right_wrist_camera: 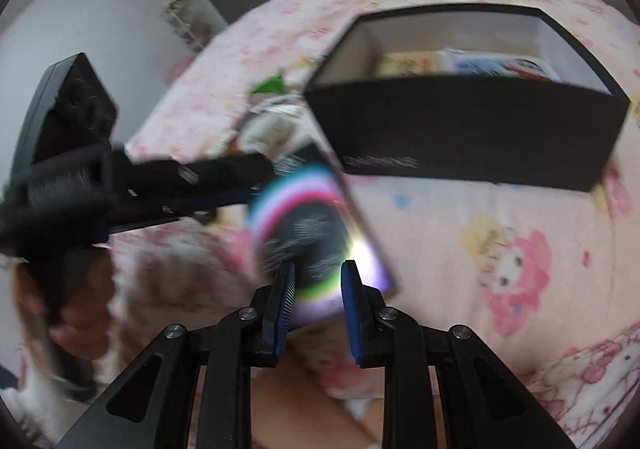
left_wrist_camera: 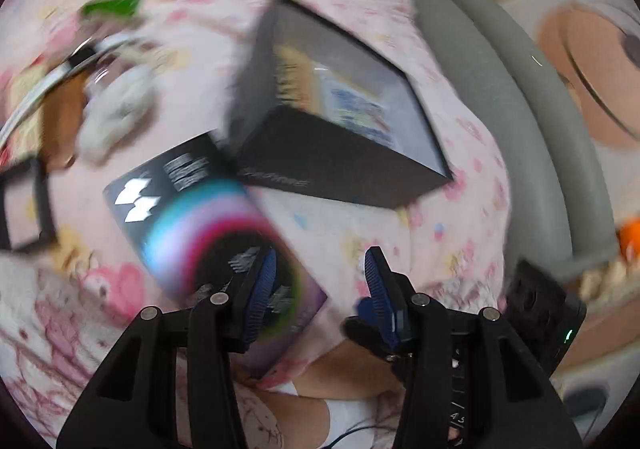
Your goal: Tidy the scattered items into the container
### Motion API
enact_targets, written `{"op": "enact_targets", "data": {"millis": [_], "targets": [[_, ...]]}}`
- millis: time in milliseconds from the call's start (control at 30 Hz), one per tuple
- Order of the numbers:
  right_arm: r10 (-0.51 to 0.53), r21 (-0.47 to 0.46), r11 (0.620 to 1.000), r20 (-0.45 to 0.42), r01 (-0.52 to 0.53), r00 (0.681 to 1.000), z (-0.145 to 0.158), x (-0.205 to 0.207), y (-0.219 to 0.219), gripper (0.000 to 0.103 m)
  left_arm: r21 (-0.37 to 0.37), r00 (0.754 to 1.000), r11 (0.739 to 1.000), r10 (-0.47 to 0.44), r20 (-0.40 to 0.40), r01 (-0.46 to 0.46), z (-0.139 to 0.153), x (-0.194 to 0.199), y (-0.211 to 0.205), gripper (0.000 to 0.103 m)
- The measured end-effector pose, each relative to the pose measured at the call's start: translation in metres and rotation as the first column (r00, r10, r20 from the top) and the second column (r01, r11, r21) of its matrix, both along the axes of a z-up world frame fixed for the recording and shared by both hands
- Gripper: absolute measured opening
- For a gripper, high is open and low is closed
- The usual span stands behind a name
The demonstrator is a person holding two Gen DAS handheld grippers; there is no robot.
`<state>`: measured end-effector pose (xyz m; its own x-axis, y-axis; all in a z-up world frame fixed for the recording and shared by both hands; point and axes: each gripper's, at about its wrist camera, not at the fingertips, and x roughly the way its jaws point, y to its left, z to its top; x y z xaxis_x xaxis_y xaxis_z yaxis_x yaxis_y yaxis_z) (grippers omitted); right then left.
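Left wrist view shows the left gripper (left_wrist_camera: 320,269) with its jaws spread apart and holding nothing; a flat dark box with a rainbow ring print (left_wrist_camera: 208,233) lies on the pink patterned bedspread (left_wrist_camera: 440,209), under and to the left of the left finger, strongly blurred. Farther off, the open black container (left_wrist_camera: 340,121) rests on the bedspread with printed packets inside. Small scattered items (left_wrist_camera: 112,97) lie far left, too smeared to name. From the right wrist view, the right gripper (right_wrist_camera: 318,289) is also parted and empty, the rainbow box (right_wrist_camera: 316,233) just beyond its tips, the container (right_wrist_camera: 468,137) far right.
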<state>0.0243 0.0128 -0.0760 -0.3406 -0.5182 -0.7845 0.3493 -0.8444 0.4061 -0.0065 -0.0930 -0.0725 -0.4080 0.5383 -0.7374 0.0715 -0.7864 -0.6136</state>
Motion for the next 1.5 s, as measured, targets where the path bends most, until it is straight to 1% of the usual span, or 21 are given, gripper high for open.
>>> {"op": "enact_targets", "data": {"millis": [100,200,300,333,367,400,433,467,500,600,667,767,833,900,1000,1100,1167,1200,1267,1433,1500], "targets": [[-0.015,-0.018,1.0,0.023,0.016,1.0,-0.011,-0.011,0.006,0.021,-0.124,0.997,0.99,0.071,0.028,-0.067,-0.007,0.009,-0.009,0.047],[-0.004,-0.026,1.0,0.019,0.005,1.0,-0.018,-0.03,0.001,0.023,-0.166,0.989,0.978,0.138,0.048,-0.129,-0.016,0.006,-0.02,0.057],[-0.021,0.039,0.999,0.013,0.02,1.0,-0.034,-0.057,-0.013,0.024,-0.26,0.972,0.945,0.223,0.069,-0.198,-0.026,-0.004,-0.025,0.062],[-0.016,0.041,0.999,0.021,0.016,1.0,-0.037,-0.06,-0.016,0.024,-0.279,0.97,0.94,0.227,0.082,-0.196,-0.03,-0.008,-0.024,0.069],[0.002,0.038,0.999,0.056,-0.004,0.998,-0.047,-0.066,-0.021,0.024,-0.289,0.971,0.94,0.217,0.1,-0.18,-0.036,-0.011,-0.021,0.073],[0.015,0.033,0.999,0.091,-0.019,0.996,-0.055,-0.068,-0.021,0.024,-0.303,0.973,0.939,0.203,0.112,-0.161,-0.041,-0.013,-0.017,0.074],[0.039,-0.008,0.999,0.12,-0.038,0.992,-0.061,-0.067,-0.022,0.029,-0.327,0.974,0.933,0.198,0.111,-0.152,-0.045,-0.01,-0.011,0.074],[0.052,-0.026,0.998,0.127,-0.049,0.991,-0.061,-0.065,-0.023,0.029,-0.34,0.978,0.929,0.186,0.097,-0.143,-0.044,-0.008,-0.006,0.074],[0.074,-0.013,0.997,0.117,-0.073,0.99,-0.058,-0.058,-0.023,0.029,-0.34,0.981,0.931,0.173,0.084,-0.135,-0.042,-0.005,-0.001,0.075],[0.131,-0.017,0.991,0.11,-0.13,0.985,-0.051,-0.04,-0.014,0.029,-0.357,0.987,0.929,0.136,0.081,-0.098,-0.039,0.005,0.006,0.075],[0.13,-0.027,0.991,0.106,-0.128,0.986,-0.048,-0.034,-0.002,0.029,-0.351,0.991,0.934,0.098,0.093,-0.06,-0.037,0.011,0.012,0.073],[0.081,-0.031,0.996,0.113,-0.078,0.99,-0.055,-0.035,0.013,0.029,-0.294,0.995,0.956,0.001,0.097,0.028,-0.035,0.02,0.028,0.07],[0.048,-0.061,0.997,0.132,-0.041,0.99,-0.062,-0.039,0.02,0.029,-0.327,0.995,0.944,0.001,0.102,0.033,-0.038,0.019,0.033,0.072],[0.035,-0.131,0.991,0.154,-0.015,0.987,-0.071,-0.042,0.02,0.029,-0.34,0.992,0.94,0.031,0.125,0.013,-0.045,0.016,0.033,0.073],[0.056,-0.144,0.989,0.161,-0.032,0.985,-0.077,-0.041,0.014,0.036,-0.347,0.992,0.938,0.053,0.116,-0.01,-0.05,0.015,0.033,0.073],[0.069,-0.15,0.988,0.158,-0.045,0.985,-0.073,-0.035,0.015,0.034,-0.328,0.995,0.944,0.054,0.081,-0.025,-0.042,0.02,0.032,0.067],[0.042,-0.158,0.987,0.148,-0.018,0.988,-0.065,-0.029,0.022,0.032,-0.263,0.996,0.964,0.053,0.07,-0.033,-0.034,0.026,0.026,0.059],[0.027,-0.162,0.987,0.132,-0.005,0.991,-0.059,-0.027,0.028,0.032,-0.223,0.997,0.974,0.047,0.064,-0.032,-0.028,0.03,0.025,0.058],[0.007,-0.182,0.983,0.102,0.011,0.995,-0.046,-0.023,0.036,0.031,-0.179,0.999,0.984,0.032,0.03,-0.026,-0.014,0.037,0.025,0.057],[-0.026,-0.213,0.977,0.018,0.029,1.0,-0.003,-0.001,0.049,0.03,-0.145,0.995,0.989,0.009,-0.099,-0.024,0.039,0.064,0.035,0.056],[-0.033,-0.227,0.974,-0.021,0.027,0.999,0.017,0.011,0.051,0.03,-0.12,0.99,0.993,0.001,-0.14,-0.018,0.057,0.076,0.049,0.056]]}}
